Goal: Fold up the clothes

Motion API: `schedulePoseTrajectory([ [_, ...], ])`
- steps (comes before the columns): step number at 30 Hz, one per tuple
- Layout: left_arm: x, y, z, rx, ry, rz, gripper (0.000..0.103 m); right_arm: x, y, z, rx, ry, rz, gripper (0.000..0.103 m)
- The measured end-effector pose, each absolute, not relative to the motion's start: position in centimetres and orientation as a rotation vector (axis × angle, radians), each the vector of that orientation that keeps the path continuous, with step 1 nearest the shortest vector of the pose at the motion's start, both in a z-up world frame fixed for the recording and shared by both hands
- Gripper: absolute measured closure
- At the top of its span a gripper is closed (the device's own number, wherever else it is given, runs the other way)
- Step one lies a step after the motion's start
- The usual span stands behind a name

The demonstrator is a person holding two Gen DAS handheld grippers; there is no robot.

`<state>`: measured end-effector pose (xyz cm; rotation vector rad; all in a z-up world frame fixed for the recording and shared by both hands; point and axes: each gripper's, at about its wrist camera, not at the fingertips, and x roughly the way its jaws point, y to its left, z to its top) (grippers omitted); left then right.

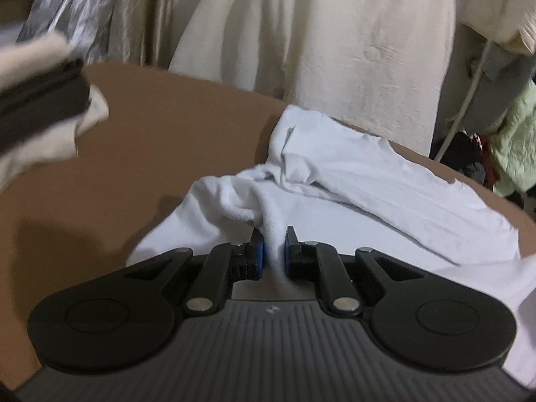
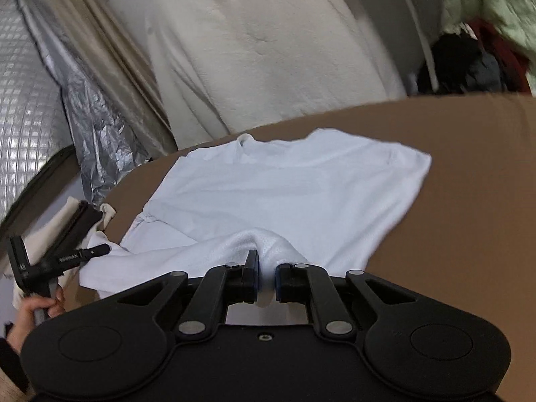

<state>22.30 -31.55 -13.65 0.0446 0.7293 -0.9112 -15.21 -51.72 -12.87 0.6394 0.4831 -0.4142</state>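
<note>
A white T-shirt point(image 2: 284, 184) lies spread on the brown table point(image 2: 469, 167), its far half flat and its near edge bunched up. My right gripper point(image 2: 267, 278) is shut on a raised fold of that near edge. In the left wrist view, the T-shirt point(image 1: 385, 194) is rumpled, and my left gripper point(image 1: 274, 248) is shut on a twisted ridge of its fabric between the blue pads. The right wrist view also shows the left gripper point(image 2: 100, 250) at the shirt's left end, held by a hand point(image 2: 37, 308).
A stack of folded cream and dark clothes point(image 1: 40, 100) sits at the table's left edge. Cream fabric point(image 1: 335, 50) hangs behind the table, with silver foil sheeting point(image 2: 93, 117) to its left. A pile of green and dark clothes point(image 1: 516, 140) lies at the far right.
</note>
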Motion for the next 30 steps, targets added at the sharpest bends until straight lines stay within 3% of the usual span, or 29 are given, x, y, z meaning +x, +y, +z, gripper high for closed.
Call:
schedulePoseTrajectory([
  [15,22.8,-32.6,-15.4,0.099,0.745,-0.908,0.091,-14.6,-53.2,-14.7,0.647,0.517,-0.419,0.091],
  [22,22.6,-31.2,-11.0,-0.136,0.784,-0.861,0.092,-14.2,-53.0,-11.1,0.551,0.501,-0.430,0.091],
  [28,24.4,-38.8,-8.2,0.077,0.729,-0.820,0.091,-12.8,-57.7,-8.4,0.560,0.435,-0.490,0.092],
  [30,27.2,-42.4,-9.4,0.110,0.819,-0.829,0.084,-12.0,-59.8,-8.0,0.553,0.400,-0.531,0.093],
])
